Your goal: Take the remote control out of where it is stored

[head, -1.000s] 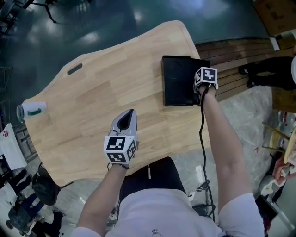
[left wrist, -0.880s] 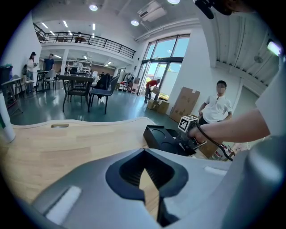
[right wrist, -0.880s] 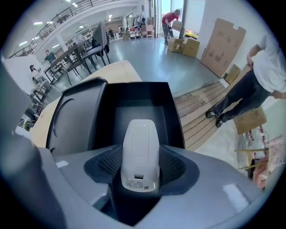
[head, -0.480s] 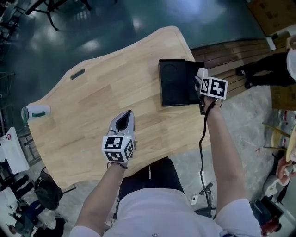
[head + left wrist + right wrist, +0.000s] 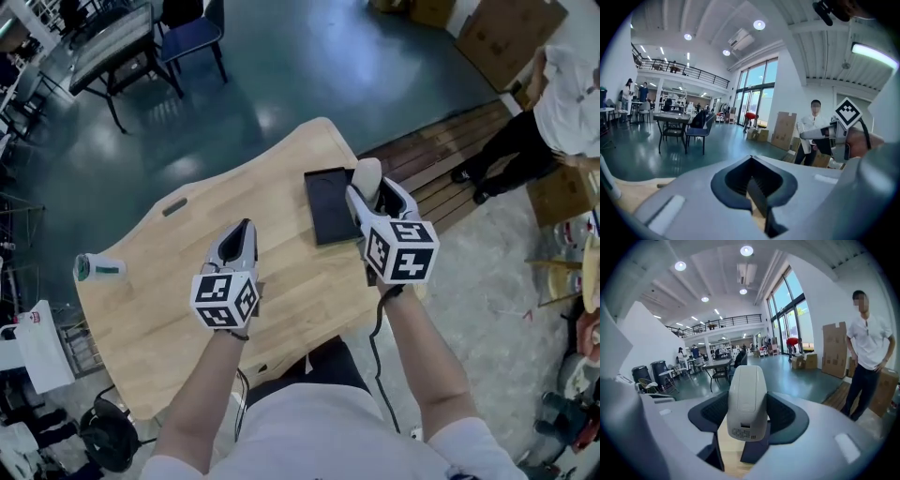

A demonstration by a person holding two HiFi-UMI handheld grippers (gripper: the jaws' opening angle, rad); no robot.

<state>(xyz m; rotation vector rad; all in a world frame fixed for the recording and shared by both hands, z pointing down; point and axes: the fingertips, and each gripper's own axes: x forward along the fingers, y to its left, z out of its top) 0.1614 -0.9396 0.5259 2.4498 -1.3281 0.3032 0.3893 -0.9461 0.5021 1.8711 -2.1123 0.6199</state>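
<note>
My right gripper (image 5: 367, 189) is shut on a white remote control (image 5: 366, 175), held up in the air above the table's right part. In the right gripper view the remote control (image 5: 747, 399) stands between the dark pads, its back label facing the camera. A black flat box (image 5: 328, 204) lies on the wooden table (image 5: 169, 272) just left of that gripper. My left gripper (image 5: 241, 240) hovers over the middle of the table, shut with nothing in it; in its own view the left gripper (image 5: 752, 187) shows its dark pads pressed together.
A white and green bottle (image 5: 100, 268) lies at the table's far left edge. A person (image 5: 539, 117) in a white shirt stands at the right near cardboard boxes (image 5: 506, 33). A cable (image 5: 375, 323) hangs from my right gripper. A table and chairs (image 5: 141, 47) stand at the back.
My right gripper has risen from the black box with the white remote control in it, coming toward me. The left gripper has lifted a little. The view has widened.
</note>
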